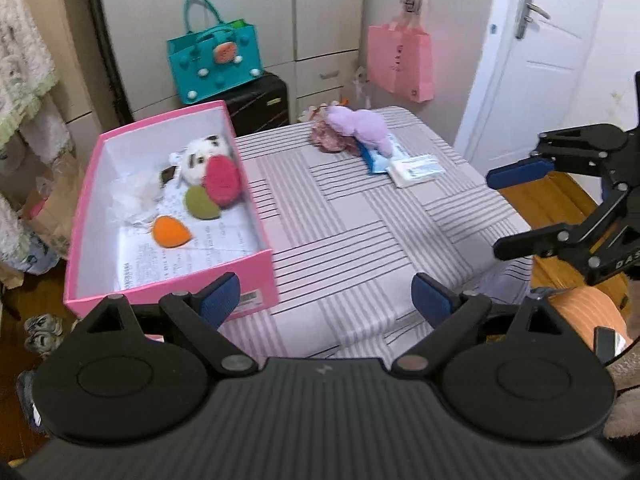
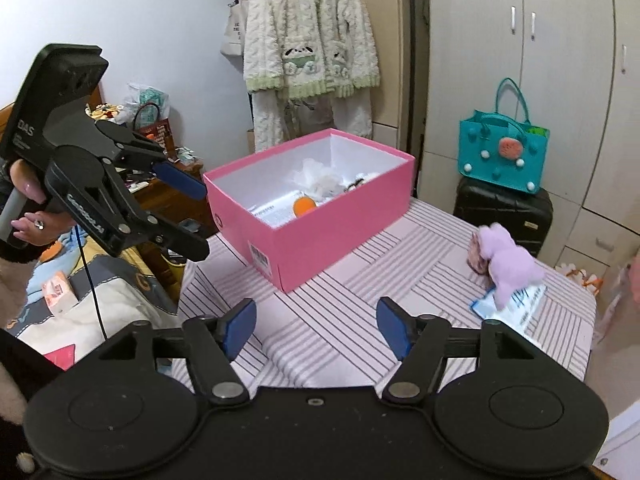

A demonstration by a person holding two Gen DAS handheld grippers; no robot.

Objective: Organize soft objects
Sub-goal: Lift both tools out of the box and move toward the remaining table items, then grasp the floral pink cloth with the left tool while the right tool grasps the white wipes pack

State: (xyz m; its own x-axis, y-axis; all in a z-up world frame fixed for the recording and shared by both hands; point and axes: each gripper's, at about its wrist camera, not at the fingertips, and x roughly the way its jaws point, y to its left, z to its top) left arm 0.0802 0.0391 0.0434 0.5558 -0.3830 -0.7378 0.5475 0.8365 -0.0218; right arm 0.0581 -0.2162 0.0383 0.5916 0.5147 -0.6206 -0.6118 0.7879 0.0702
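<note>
the fluffy lilac plush toy point(image 2: 510, 266) is seen lying at the far corner of the striped grey-and-pink cloth-covered desk point(image 2: 332, 320), partly on a blue-and-white tissue packet point(image 2: 516, 300) and against a small reddish-brown soft object point(image 2: 478, 258). from the right claw point(image 2: 316, 326) it lies ahead and to the right; from the left claw point(image 1: 326, 298) it lies ahead, slightly right and farther off, so the right claw is judged the nearer. its long axis is seen running diagonally, away from the open pink cardboard box point(image 2: 320, 236), in which other soft things already rest. both claws are held wide open and nothing is gripped by either.
</note>
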